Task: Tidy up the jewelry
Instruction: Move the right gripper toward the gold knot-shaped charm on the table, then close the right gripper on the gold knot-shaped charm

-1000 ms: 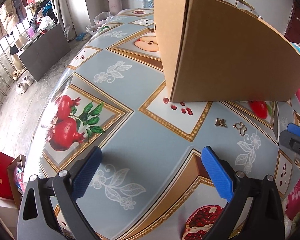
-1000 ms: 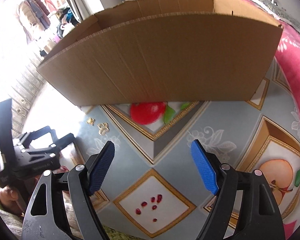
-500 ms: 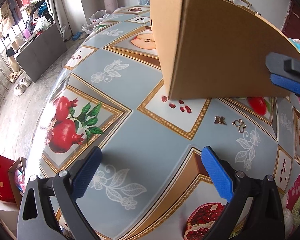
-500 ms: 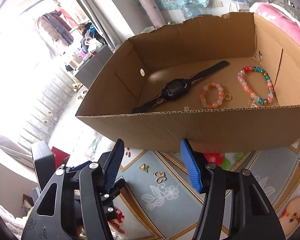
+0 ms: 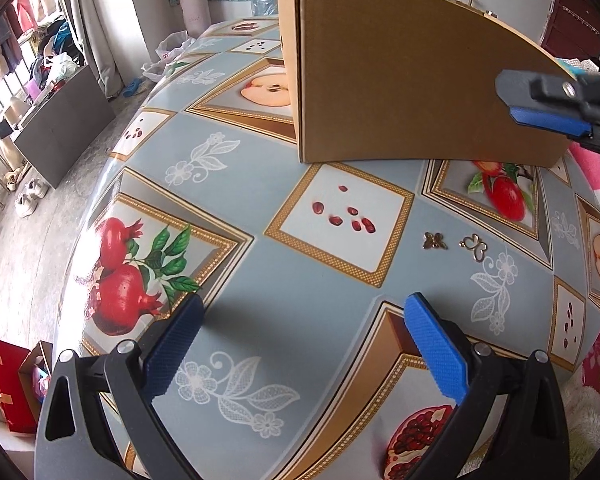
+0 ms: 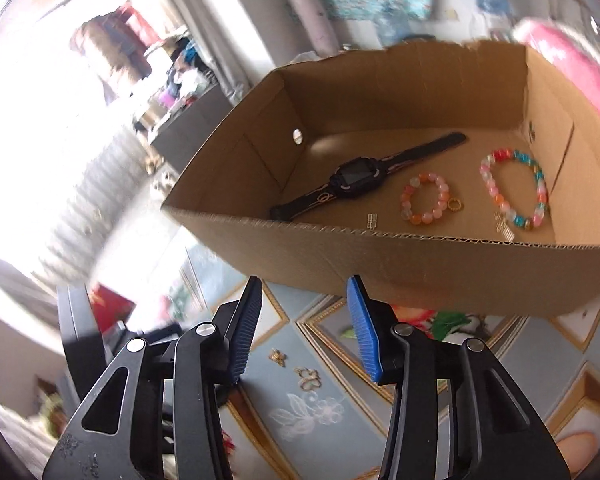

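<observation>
Bright window (image 6: pixel 40 120), grey curtain (image 5: pixel 96 20), concrete floor (image 5: pixel 28 248), grey cabinet (image 5: pixel 66 118)

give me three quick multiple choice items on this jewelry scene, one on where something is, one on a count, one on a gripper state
1. Where is the black watch?
A. on the tablecloth
B. inside the cardboard box
C. in a gripper

2. How many gold butterfly charms lie on the tablecloth?
A. two
B. four
C. none

3. What state is the left gripper in?
A. shut on a charm
B. shut, empty
C. open, empty

Answers: 1 B, it lies on the box floor beside the bracelets. 2 A, a solid charm and an outline charm show. 3 C, its blue pads stand apart.
</observation>
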